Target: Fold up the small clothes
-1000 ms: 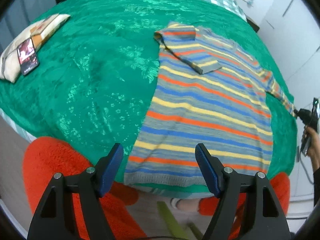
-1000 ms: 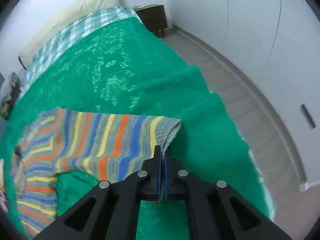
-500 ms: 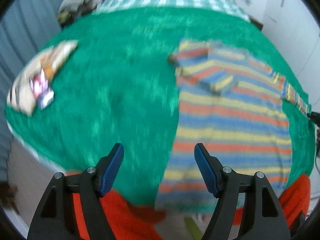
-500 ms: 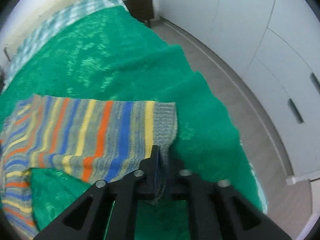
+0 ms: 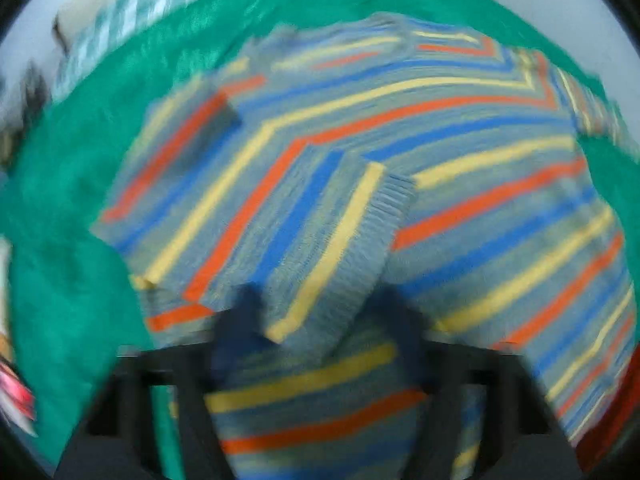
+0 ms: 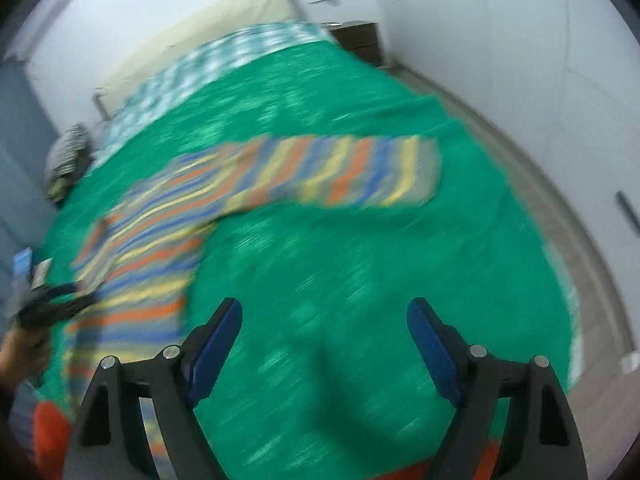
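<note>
The right gripper (image 6: 324, 344) hangs with its blue-padded fingers (image 6: 216, 344) spread wide and nothing between them, over bare green bedspread (image 6: 360, 264). Beyond it the striped sweater (image 6: 168, 240) lies flat on the spread, its one sleeve (image 6: 344, 176) stretched out sideways toward the bed's edge. The left gripper (image 5: 320, 336) sits low over the sweater (image 5: 460, 200), its fingers (image 5: 240, 320) apart on either side of the folded-in sleeve cuff (image 5: 348, 248); motion blur hides whether they touch the knit. Behind the green spread lie checked bedding (image 6: 224, 60) and a cream headboard (image 6: 208, 28), with a dark nightstand (image 6: 360, 38) against the white wall.
</note>
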Action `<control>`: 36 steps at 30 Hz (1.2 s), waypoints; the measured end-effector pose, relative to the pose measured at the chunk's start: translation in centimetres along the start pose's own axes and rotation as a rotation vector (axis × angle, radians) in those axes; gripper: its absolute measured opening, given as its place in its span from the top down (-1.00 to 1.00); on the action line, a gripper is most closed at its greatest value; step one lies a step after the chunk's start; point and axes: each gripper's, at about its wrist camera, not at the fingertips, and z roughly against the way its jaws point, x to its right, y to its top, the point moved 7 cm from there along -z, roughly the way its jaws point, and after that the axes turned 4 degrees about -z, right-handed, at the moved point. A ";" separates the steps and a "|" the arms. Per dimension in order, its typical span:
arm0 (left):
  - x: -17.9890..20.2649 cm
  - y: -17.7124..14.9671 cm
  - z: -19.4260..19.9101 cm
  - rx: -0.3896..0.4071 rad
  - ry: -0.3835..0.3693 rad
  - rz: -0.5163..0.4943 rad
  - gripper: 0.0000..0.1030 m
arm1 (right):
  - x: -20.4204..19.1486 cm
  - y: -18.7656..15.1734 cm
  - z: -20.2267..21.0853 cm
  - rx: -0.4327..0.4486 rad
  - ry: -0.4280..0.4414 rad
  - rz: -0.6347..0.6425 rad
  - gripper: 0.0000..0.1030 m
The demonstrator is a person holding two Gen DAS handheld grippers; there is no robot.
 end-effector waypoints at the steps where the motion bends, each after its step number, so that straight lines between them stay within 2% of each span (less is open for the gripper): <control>1: -1.2 0.2 0.4 0.011 -0.029 0.072 0.95 | -1.1 -1.2 0.1 -0.006 0.027 0.001 -0.62; 3: -3.9 0.6 2.4 0.066 -0.102 0.197 0.93 | -3.0 -3.2 0.1 -0.013 0.071 0.012 -0.62; 5: -9.0 0.4 5.6 0.156 -0.073 0.335 0.93 | -4.4 -4.8 0.5 -0.006 0.085 0.045 -0.62; 7: -16.0 -1.2 8.3 0.215 -0.028 0.535 0.93 | -5.2 -5.8 0.6 -0.002 0.088 0.068 -0.62; 10: -25.5 -5.7 9.4 0.207 0.098 0.788 0.94 | -5.6 -6.4 -0.1 -0.013 0.097 0.072 -0.62; 12: -29.3 -8.3 8.5 0.155 0.163 0.864 0.94 | -5.6 -6.3 -0.9 -0.023 0.094 0.069 -0.62; 16: -30.9 -11.0 5.6 0.044 0.211 0.863 0.95 | -6.1 -6.6 -2.4 -0.051 0.079 0.076 -0.62; 19: -29.9 -11.7 4.0 0.019 0.232 0.860 0.96 | -6.3 -7.2 -3.4 -0.078 0.053 0.087 -0.62; 24: -30.9 -13.1 3.4 0.026 0.231 0.933 0.93 | -5.4 -8.1 -3.8 -0.104 0.012 0.078 -0.62; 28: -32.4 -14.9 4.7 0.010 0.254 1.015 0.81 | -4.3 -7.9 -3.1 -0.095 -0.010 0.050 -0.62; 29: -32.6 -15.5 5.2 0.009 0.257 1.035 0.62 | -4.1 -7.6 -2.8 -0.085 -0.016 0.048 -0.62; 30: -32.6 -16.3 6.0 0.015 0.263 1.045 0.52 | -4.0 -7.4 -2.5 -0.076 -0.019 0.049 -0.62; 31: -32.3 -16.9 7.1 0.032 0.270 1.038 0.43 | -3.9 -7.0 -2.1 -0.065 -0.016 0.051 -0.62; 33: -30.4 -17.6 8.7 0.060 0.249 0.980 0.42 | -4.1 -6.5 -1.6 -0.056 -0.005 0.060 -0.62; 34: -28.7 -17.7 9.3 0.065 0.211 0.925 0.40 | -4.3 -6.1 -1.5 -0.059 0.007 0.069 -0.62; 35: -26.7 -17.8 9.7 0.067 0.171 0.870 0.29 | -4.5 -5.9 -1.5 -0.064 0.022 0.076 -0.62; 36: -23.6 -17.7 10.1 0.073 0.108 0.787 0.23 | -4.9 -5.7 -1.6 -0.073 0.044 0.083 -0.62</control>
